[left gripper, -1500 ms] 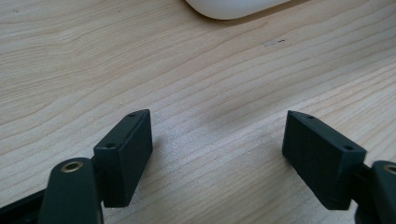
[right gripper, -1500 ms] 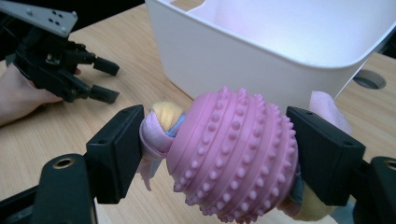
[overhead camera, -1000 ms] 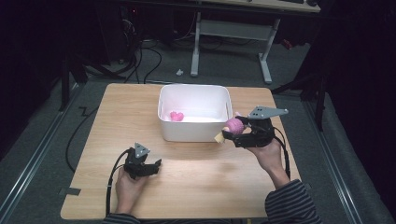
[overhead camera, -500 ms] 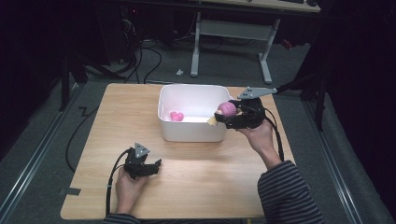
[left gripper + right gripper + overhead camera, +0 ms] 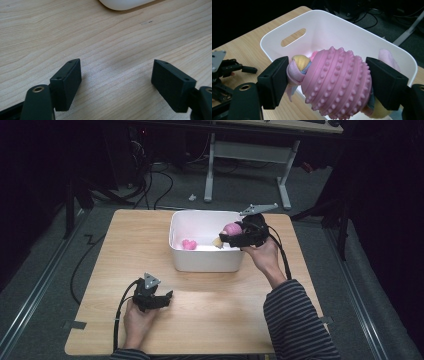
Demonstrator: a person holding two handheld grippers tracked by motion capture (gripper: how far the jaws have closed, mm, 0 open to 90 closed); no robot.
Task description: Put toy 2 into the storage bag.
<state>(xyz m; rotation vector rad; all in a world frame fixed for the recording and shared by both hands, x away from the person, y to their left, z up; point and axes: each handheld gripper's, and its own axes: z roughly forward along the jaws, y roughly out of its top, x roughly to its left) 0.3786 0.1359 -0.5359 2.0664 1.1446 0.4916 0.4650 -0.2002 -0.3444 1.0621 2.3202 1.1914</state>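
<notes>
Black jaws of the left gripper (image 5: 168,296) stand wide apart near the front of the wooden table (image 5: 125,250), with nothing between them; in the left gripper view (image 5: 116,81) bare wood grain shows between the two pads. A hand (image 5: 136,320) holds this gripper low over the table at the person's left, its grey three-cornered plate on top and its cable trailing back towards the table edge.

Farther in, the right hand (image 5: 262,257), on an arm in a striped sleeve (image 5: 295,320), holds the right gripper (image 5: 224,238) at the right rim of the white bin (image 5: 205,262). Its jaws are closed on a pink knobbed ball (image 5: 231,228); in the right gripper view (image 5: 327,86) the ball (image 5: 339,80) sits squeezed between the two pads together with a bit of soft cloth in pink, yellow and blue (image 5: 298,66). The ball hangs above the bin's opening, just inside its right wall, clear of the bottom.

Inside the bin, a smaller pink thing (image 5: 188,244) lies on the floor towards the left. The bin (image 5: 332,27) has a slot handle in its end wall and stands at the middle of the table's far half.
</notes>
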